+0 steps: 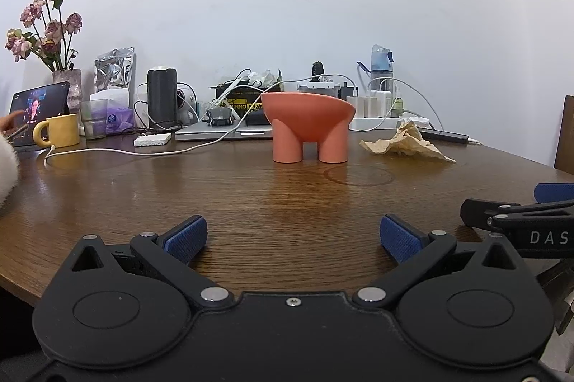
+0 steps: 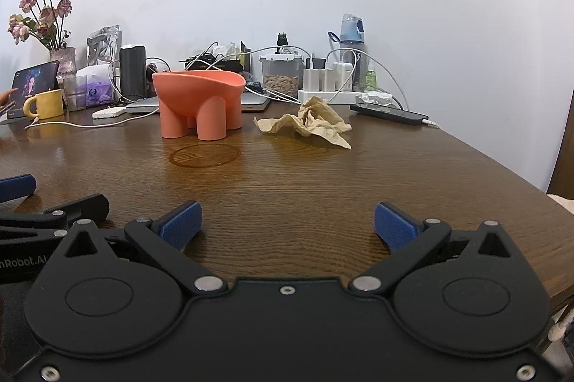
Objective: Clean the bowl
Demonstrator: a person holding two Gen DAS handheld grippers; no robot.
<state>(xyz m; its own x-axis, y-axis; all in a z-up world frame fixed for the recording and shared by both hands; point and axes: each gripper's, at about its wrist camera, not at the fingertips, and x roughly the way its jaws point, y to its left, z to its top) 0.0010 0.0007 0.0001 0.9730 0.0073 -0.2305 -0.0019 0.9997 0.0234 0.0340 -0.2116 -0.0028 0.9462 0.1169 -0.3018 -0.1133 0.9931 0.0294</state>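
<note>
Hovering low over table [image 1: 251, 202]: left gripper [image 1: 293, 238], right gripper [image 2: 287, 226], jaws spread, empty; orange bowl [image 2: 199, 102] standing beside crumpled paper [image 2: 312, 123].

Along the far edge of your wooden table [image 2: 323, 188] you have a yellow mug [image 1: 62, 130] beside a tablet [image 1: 37, 107], a vase of pink roses [image 1: 66, 84], a black speaker [image 1: 162, 98], a closed laptop [image 1: 222, 132], a blue water bottle [image 2: 352, 45] and a white power strip [image 2: 330, 97] with tangled cables.
</note>
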